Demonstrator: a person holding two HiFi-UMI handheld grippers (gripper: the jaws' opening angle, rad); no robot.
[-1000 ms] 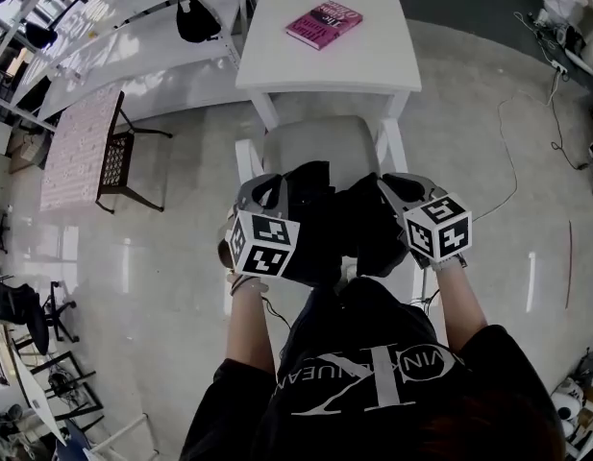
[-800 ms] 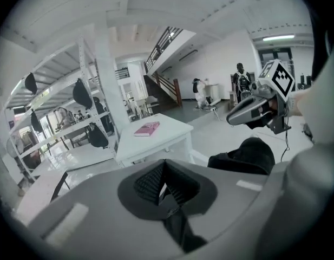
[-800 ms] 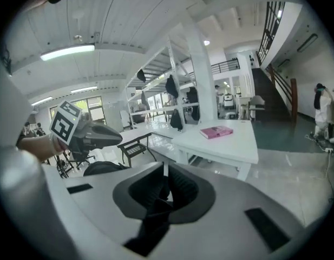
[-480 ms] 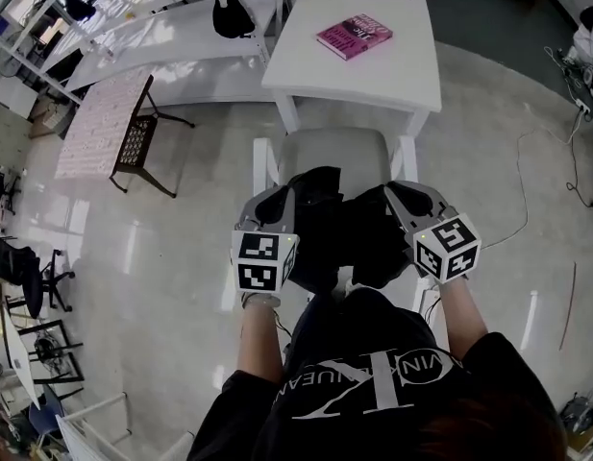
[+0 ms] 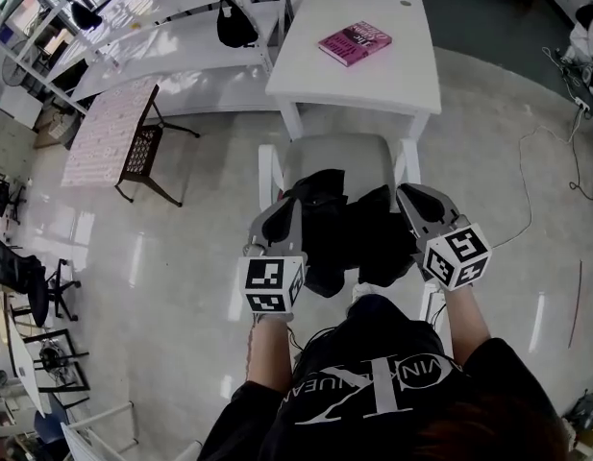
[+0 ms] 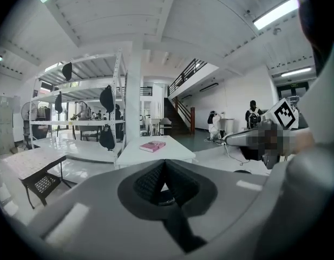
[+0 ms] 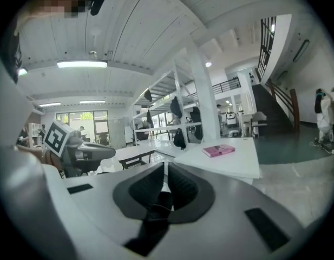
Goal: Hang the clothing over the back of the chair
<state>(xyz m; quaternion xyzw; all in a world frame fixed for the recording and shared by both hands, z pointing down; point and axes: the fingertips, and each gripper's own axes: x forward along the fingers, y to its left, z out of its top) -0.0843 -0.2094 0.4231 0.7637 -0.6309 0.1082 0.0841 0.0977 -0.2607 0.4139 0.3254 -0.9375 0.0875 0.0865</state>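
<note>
Shows black clothing (image 5: pixel 349 233) bunched between the two grippers, over the seat of a white chair (image 5: pixel 336 154); cannot tell from above whether the fabric touches the seat. Places the left gripper (image 5: pixel 296 202) at the garment's left side and the right gripper (image 5: pixel 405 193) at its right side, both aimed toward a white table (image 5: pixel 392 84) just beyond the chair. In the left gripper view, presents jaws pressed together, with a dark strip of the fabric pinched between the pads and trailing down toward the camera. In the right gripper view, presents the same: jaws closed tight on a fold of the black cloth. On the table, locates a pink book (image 5: pixel 354 42) lying flat. To the left, includes a small dark-framed side table (image 5: pixel 102 133) with a patterned top, and white shelving (image 5: pixel 171 41) bearing a black bag (image 5: pixel 236 25). At the bottom edge, takes in the person's black printed shirt (image 5: pixel 373 392).
</note>
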